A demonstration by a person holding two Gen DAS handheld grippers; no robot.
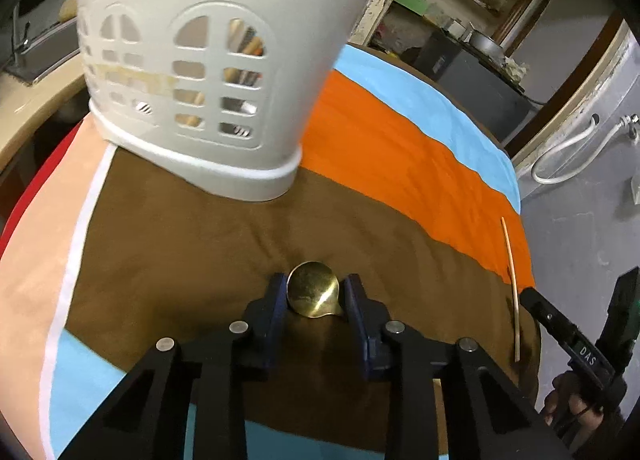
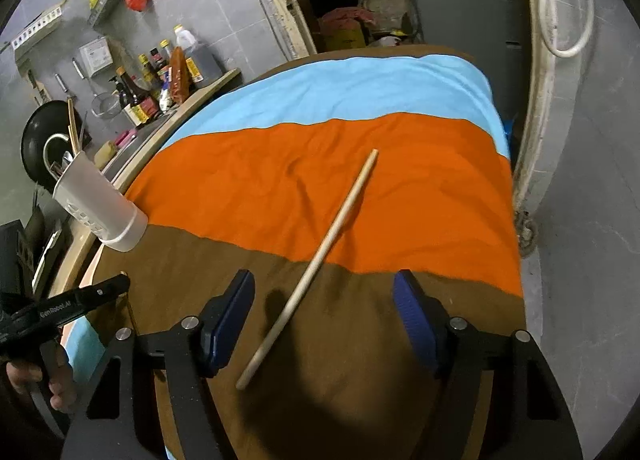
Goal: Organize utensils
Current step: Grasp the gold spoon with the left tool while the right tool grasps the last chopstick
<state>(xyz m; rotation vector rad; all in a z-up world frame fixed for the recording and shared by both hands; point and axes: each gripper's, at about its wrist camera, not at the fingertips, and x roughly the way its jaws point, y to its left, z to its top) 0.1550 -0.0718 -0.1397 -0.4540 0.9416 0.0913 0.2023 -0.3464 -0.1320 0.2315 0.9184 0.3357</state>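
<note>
In the left wrist view, low over the brown band of the striped cloth point(image 1: 180, 227) on the desk: left gripper point(image 1: 314, 294) pinching the bowl of a brass spoon point(image 1: 312, 292), pads tight against its rim. Likely to slip, the round metal giving little purchase. Behind, a white slotted basket point(image 1: 208, 91) holding wooden-handled utensils, seen through its openings.

In the right wrist view: right gripper point(image 2: 324, 316) spread wide, astride a wooden chopstick point(image 2: 316, 260) without touching it. Could roll aside if one pad lands first. At far left, the basket again.
</note>
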